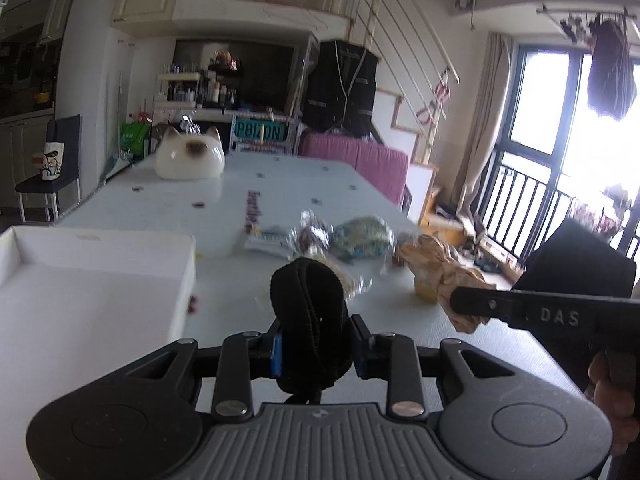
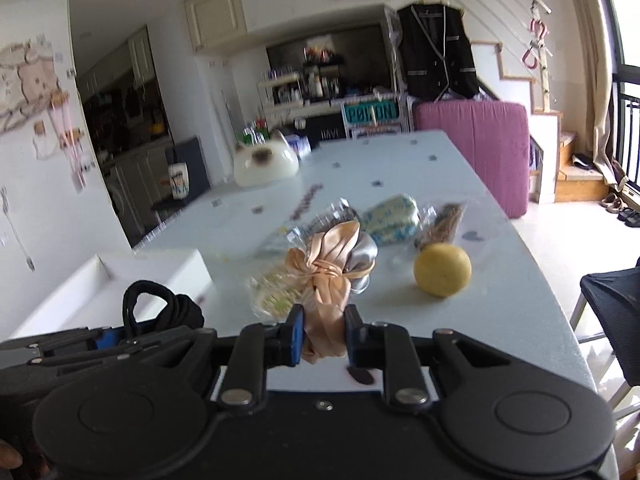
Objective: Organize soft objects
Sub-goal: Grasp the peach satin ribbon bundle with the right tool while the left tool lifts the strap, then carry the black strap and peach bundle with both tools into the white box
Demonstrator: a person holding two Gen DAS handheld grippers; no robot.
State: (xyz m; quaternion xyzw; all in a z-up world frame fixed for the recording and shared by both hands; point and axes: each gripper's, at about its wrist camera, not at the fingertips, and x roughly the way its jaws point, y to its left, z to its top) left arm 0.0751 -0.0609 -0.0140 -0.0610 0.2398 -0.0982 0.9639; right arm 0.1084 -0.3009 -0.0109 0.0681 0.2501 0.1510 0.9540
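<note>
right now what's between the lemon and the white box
In the right wrist view, the peach scrunchie held in the right tongs hangs between lemon and box.

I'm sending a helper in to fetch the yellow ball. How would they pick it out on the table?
Start at the long pale table and go to its near end on the window side, past the white tray. Among the crinkly plastic-wrapped packets there, the yellow ball sits alone, to the right of the peach satin scrunchie held in the right claw. It is the only plain, round, unwrapped yellow thing.
</note>
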